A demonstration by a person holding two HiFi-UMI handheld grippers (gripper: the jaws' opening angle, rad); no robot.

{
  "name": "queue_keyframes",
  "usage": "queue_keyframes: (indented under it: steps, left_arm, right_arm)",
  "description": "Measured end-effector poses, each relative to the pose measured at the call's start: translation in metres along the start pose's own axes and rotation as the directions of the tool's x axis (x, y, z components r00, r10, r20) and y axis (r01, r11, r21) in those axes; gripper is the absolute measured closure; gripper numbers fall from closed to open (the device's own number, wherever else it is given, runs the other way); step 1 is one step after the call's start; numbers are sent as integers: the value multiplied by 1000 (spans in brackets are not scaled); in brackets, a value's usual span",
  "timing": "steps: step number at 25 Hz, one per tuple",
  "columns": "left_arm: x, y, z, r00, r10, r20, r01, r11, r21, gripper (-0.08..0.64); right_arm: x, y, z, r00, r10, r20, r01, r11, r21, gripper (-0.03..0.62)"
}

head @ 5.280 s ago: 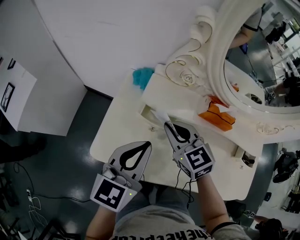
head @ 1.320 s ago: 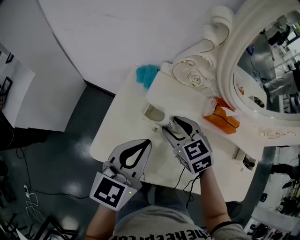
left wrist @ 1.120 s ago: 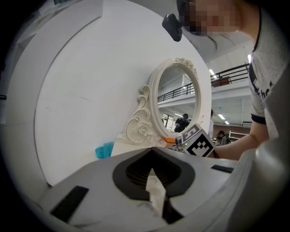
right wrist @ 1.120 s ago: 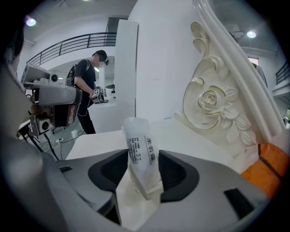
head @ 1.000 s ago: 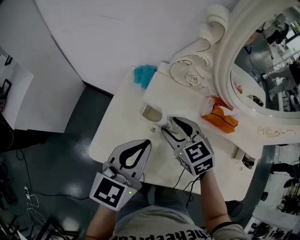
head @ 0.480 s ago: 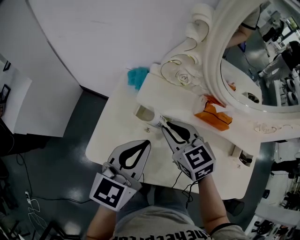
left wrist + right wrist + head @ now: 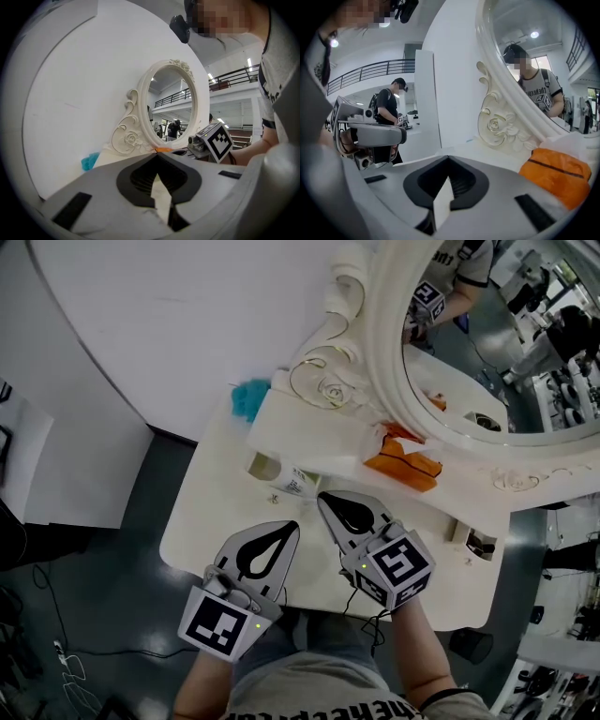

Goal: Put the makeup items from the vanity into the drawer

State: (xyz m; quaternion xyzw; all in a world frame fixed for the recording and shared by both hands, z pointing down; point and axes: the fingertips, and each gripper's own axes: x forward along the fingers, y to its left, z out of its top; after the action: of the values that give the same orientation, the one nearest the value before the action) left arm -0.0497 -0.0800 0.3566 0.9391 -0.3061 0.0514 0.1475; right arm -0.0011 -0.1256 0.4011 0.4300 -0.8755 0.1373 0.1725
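Note:
A white makeup tube (image 7: pixel 292 482) lies with its far end in a small open drawer (image 7: pixel 260 466) at the left end of the vanity's raised shelf. My right gripper (image 7: pixel 322 496) is shut and empty, its tips just to the right of the tube and apart from it. In the right gripper view the jaws (image 7: pixel 449 157) meet with nothing between them. My left gripper (image 7: pixel 294 525) hovers over the table's near edge, shut and empty, as the left gripper view (image 7: pixel 156 154) shows. An orange pouch (image 7: pixel 401 460) lies on the shelf under the mirror.
The white vanity table (image 7: pixel 211 521) carries an ornate oval mirror (image 7: pixel 375 352) at the back. A teal fluffy item (image 7: pixel 249 399) sits at the back left corner. A second small drawer (image 7: pixel 476 541) stands open at the right with dark things inside. Dark floor surrounds the table.
My right gripper has let go of the white tube at the drawer, drawn back a little and shut its jaws. The left gripper has kept its place.

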Motion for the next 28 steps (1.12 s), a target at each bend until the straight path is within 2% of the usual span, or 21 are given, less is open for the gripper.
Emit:
queue_keyframes:
  steps: [7,14,22,28]
  left_arm:
    - [15,-28,7,998,-62,7,62,998,28,543]
    - [31,-62,14,991,-133,4,133,989,63,541]
    - [47,-105,22,975,-221,-6,221,970,97,541]
    - [62,-139,24,955,-297,-14,297,947,124,541]
  right_arm:
    - [-35,-3,10,997,-25,73,22,999,48,578]
    - [-76,-10,20,989,-73,132,65,996,58,580]
    - [-128,-20,26,970,-150,192,135,987,87,580]
    - [-168,-30,25,947,-224,230,203,973,112,580]
